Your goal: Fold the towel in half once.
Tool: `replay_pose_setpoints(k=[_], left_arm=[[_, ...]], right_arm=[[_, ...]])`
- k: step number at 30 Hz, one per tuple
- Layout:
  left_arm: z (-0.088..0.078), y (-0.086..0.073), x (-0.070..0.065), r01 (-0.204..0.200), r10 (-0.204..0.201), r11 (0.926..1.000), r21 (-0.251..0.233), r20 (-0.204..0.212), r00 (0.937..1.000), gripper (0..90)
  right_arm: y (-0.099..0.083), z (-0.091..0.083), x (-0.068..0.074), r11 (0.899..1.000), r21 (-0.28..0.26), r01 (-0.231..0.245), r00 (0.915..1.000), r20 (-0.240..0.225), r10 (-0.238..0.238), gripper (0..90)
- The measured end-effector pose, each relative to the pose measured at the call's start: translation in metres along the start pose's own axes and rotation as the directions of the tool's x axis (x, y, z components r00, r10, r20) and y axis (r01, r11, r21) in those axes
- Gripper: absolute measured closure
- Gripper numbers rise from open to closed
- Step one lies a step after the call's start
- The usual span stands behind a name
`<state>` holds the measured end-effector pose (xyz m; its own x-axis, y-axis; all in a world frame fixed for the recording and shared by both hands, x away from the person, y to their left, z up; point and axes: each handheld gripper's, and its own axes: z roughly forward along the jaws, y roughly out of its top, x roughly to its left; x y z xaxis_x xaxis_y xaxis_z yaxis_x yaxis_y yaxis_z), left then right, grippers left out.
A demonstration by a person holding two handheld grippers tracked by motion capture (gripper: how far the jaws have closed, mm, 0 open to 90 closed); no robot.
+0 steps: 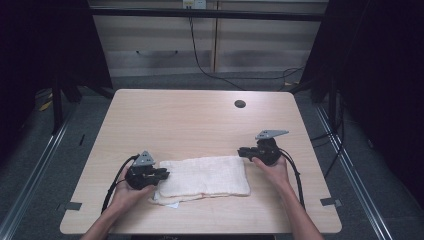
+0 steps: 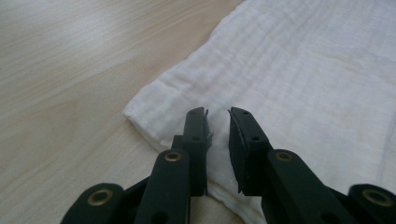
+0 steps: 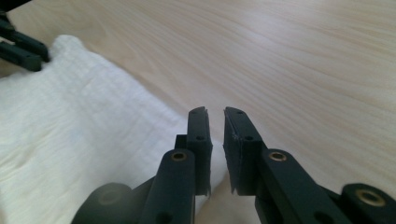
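A folded white cloth (image 1: 205, 175) lies flat near the table's front edge. My left gripper (image 1: 165, 174) rests at the cloth's left end, and its black jaws (image 2: 218, 112) stand a narrow gap apart above the cloth's corner (image 2: 140, 112) with nothing between them. My right gripper (image 1: 241, 151) is at the cloth's far right corner. Its jaws (image 3: 215, 111) are also slightly parted and empty, just over the cloth's edge (image 3: 154, 116). In the right gripper view the left gripper (image 3: 21, 49) shows at the far end of the cloth (image 3: 70, 140).
The light wooden table (image 1: 190, 120) has a round cable hole (image 1: 240, 104) at the back right. Grey tape marks (image 1: 72, 205) sit near both front corners. Metal rails and cables run along the floor on either side.
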<state>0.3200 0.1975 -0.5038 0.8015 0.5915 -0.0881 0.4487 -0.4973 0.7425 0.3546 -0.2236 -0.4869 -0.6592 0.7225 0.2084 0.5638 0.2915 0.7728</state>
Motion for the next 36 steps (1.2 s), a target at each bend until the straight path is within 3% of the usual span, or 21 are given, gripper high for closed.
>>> replay_pose_setpoints(k=[4,11,17,18,20,23,29,36], left_arm=[[0.001,-0.001,0.000,-0.006,0.006,0.9999,-0.009,-0.019,0.9998,76.3],[0.000,-0.001,0.002,-0.007,0.007,0.9999,-0.011,-0.017,0.9998,76.0],[0.000,-0.003,0.003,0.006,-0.006,0.9998,-0.019,-0.003,1.0000,74.9],[0.000,-0.003,0.004,-0.007,0.007,0.9998,-0.021,-0.009,0.9999,74.4],[0.000,-0.005,0.003,0.006,-0.006,0.9995,-0.031,0.003,1.0000,73.6],[0.000,-0.005,0.003,0.003,-0.002,0.9995,-0.032,0.009,1.0000,71.9],[-0.002,-0.005,0.001,0.003,-0.003,0.9997,-0.025,0.010,0.9999,71.3],[-0.010,-0.004,-0.004,-0.008,0.007,0.9997,0.025,0.054,0.9985,71.3]], right_arm=[[0.001,0.013,-0.004,0.999,0.032,0.001,1.0000,0.002,-0.001,76.5],[-0.004,0.026,0.002,0.997,0.077,0.026,0.9996,-0.012,-0.025,67.9],[-0.007,0.027,0.005,0.994,0.091,0.057,0.9978,0.027,-0.060,64.9],[-0.008,0.027,0.005,0.994,0.089,0.060,0.9975,0.031,-0.063,66.1],[-0.010,0.026,0.006,0.996,0.078,0.050,0.9986,0.009,-0.051,72.2],[-0.012,0.025,0.006,0.996,0.076,0.040,0.9991,-0.015,-0.039,86.2],[-0.015,0.010,0.004,0.998,0.059,0.005,0.9994,-0.034,-0.003,88.4],[-0.025,-0.002,0.012,0.994,0.102,0.038,0.9988,-0.034,-0.034,88.6]])
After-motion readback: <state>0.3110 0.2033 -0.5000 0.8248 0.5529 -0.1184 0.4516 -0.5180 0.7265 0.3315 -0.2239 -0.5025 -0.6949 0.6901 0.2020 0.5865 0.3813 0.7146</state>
